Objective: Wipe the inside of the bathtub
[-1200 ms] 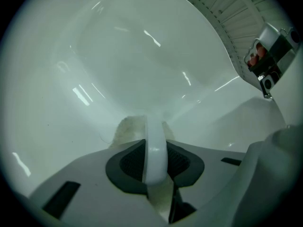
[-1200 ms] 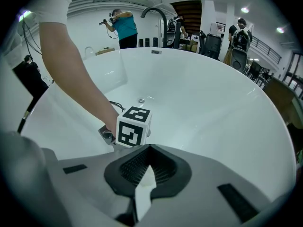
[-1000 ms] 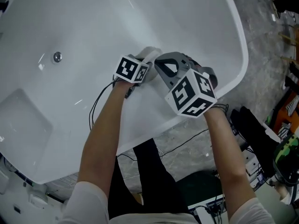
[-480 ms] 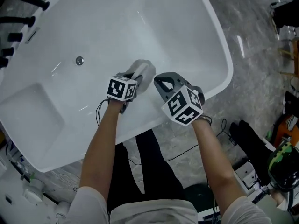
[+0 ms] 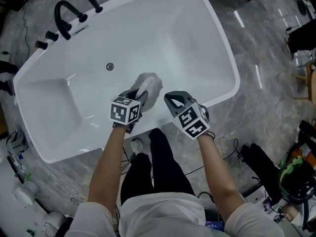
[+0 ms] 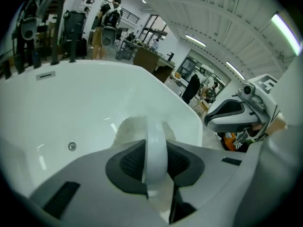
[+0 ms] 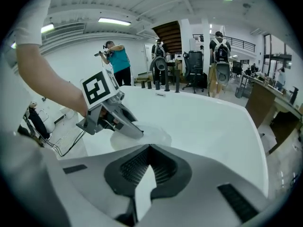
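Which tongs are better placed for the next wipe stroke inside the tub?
Left. The left tongs are shut on the white cloth, which lies against the bathtub inner wall. The right tongs are shut on nothing, by the near rim.

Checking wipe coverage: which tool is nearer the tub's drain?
Left. The left tool, gripping the cloth, sits just to the lower right of the drain; the right tool is farther away, beyond the left one.
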`<act>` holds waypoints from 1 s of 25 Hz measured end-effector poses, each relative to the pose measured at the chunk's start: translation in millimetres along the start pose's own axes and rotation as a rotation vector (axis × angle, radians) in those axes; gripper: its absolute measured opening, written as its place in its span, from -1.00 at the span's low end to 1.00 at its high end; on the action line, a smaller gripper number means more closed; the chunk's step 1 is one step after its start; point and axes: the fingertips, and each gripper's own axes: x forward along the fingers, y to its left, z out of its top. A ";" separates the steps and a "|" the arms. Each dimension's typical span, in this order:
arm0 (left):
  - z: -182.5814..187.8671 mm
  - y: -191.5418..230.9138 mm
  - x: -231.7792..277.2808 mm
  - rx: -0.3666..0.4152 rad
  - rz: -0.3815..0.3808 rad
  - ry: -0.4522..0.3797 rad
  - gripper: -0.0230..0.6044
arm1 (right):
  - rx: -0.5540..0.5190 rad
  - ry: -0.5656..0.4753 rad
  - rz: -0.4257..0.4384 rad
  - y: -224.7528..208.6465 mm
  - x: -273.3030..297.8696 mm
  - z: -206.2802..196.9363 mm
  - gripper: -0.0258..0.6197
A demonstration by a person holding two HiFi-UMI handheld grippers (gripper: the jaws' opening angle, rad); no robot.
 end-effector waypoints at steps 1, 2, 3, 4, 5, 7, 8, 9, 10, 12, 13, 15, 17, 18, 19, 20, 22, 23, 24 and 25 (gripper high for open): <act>-3.0 -3.1 -20.7 -0.004 0.007 -0.019 -0.62 | 0.008 -0.013 -0.006 11.9 -7.3 8.1 -0.86; -7.4 -6.7 -41.9 -0.009 0.011 -0.035 -0.62 | 0.015 -0.026 -0.012 25.0 -15.0 15.9 -0.86; -12.7 -10.4 -62.9 -0.013 0.013 -0.049 -0.62 | 0.020 -0.036 -0.018 38.5 -22.9 23.2 -0.86; -18.6 -14.2 -83.0 -0.015 0.014 -0.059 -0.62 | 0.019 -0.044 -0.024 51.8 -30.4 29.3 -0.86; -24.9 -17.9 -102.2 -0.013 0.018 -0.068 -0.62 | 0.013 -0.047 -0.030 64.7 -37.8 33.7 -0.86; -36.6 -25.3 -138.7 -0.006 0.034 -0.091 -0.62 | 0.003 -0.058 -0.036 89.8 -53.1 40.8 -0.86; -41.8 -29.5 -156.7 -0.005 0.042 -0.108 -0.62 | 0.003 -0.070 -0.038 102.7 -61.3 45.1 -0.86; -46.5 -34.2 -174.5 -0.005 0.048 -0.126 -0.62 | 0.006 -0.086 -0.040 115.6 -69.7 49.6 -0.86; -51.1 -39.3 -192.0 -0.003 0.052 -0.146 -0.62 | 0.009 -0.104 -0.044 128.1 -78.0 54.3 -0.86; -60.8 -49.9 -226.3 0.007 0.061 -0.183 -0.62 | 0.011 -0.142 -0.056 151.8 -93.5 63.5 -0.86; -66.3 -54.8 -243.2 0.011 0.066 -0.201 -0.62 | 0.015 -0.159 -0.063 163.4 -100.8 67.7 -0.86; -78.2 -62.6 -275.4 0.015 0.078 -0.233 -0.62 | 0.039 -0.187 -0.077 184.9 -114.5 75.1 -0.86; -92.5 -67.9 -304.5 0.009 0.092 -0.263 -0.62 | 0.072 -0.221 -0.088 204.0 -126.5 81.4 -0.86; -100.6 -70.6 -317.9 0.003 0.098 -0.277 -0.62 | 0.087 -0.237 -0.092 213.6 -132.0 83.1 -0.86; -108.9 -73.6 -330.5 -0.004 0.101 -0.292 -0.62 | 0.095 -0.247 -0.097 223.5 -137.1 83.7 -0.86; -117.0 -76.3 -342.4 -0.010 0.104 -0.308 -0.62 | 0.093 -0.252 -0.103 233.5 -141.6 83.8 -0.86; -130.0 -78.6 -364.8 -0.017 0.114 -0.345 -0.62 | 0.070 -0.260 -0.117 252.2 -149.0 86.2 -0.86; -134.8 -78.7 -375.2 -0.017 0.121 -0.363 -0.62 | 0.057 -0.265 -0.123 260.5 -152.9 88.8 -0.86; -138.9 -79.2 -384.7 -0.017 0.128 -0.380 -0.62 | 0.049 -0.273 -0.130 268.1 -157.6 91.6 -0.86; -142.6 -80.5 -393.5 -0.016 0.133 -0.395 -0.62 | 0.048 -0.283 -0.136 274.9 -163.4 94.0 -0.86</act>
